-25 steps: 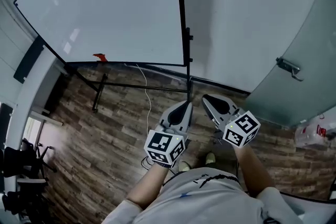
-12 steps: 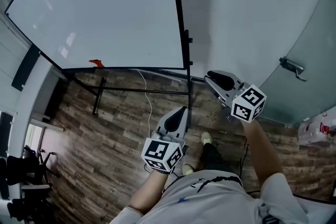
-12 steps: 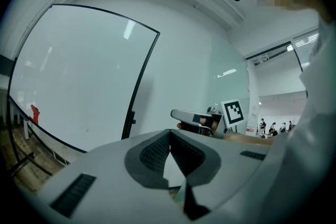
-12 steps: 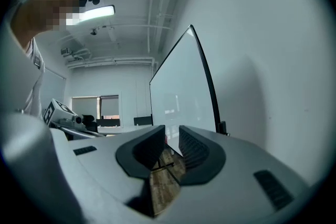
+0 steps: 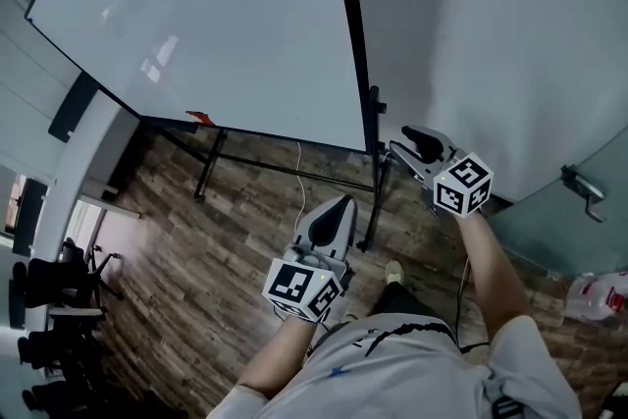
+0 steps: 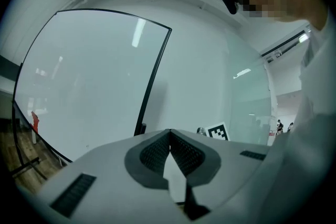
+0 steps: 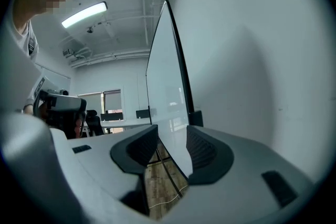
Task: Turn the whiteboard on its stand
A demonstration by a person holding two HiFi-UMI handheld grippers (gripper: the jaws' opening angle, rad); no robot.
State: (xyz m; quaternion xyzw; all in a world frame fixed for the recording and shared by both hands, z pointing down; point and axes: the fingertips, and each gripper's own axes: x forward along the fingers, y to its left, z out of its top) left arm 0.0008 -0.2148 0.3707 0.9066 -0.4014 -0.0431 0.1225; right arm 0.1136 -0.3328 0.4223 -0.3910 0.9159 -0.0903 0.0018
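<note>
The whiteboard is a big white panel in a black frame on a black stand, filling the upper left of the head view. My right gripper is raised just right of the board's right edge. Its jaws are opening. In the right gripper view the board's edge lines up with the gap of that gripper, and the pads do not touch it. My left gripper hangs lower, in front of the stand. It is shut with nothing in it. The board lies ahead of it.
The stand's legs rest on a wood-plank floor with a white cable trailing across. A small red thing sits at the board's lower edge. A glass door with a handle is at right, black chairs at left.
My right gripper has risen and moved forward to the board's right edge, and its jaws have opened from shut. The left gripper stays low and shut.
</note>
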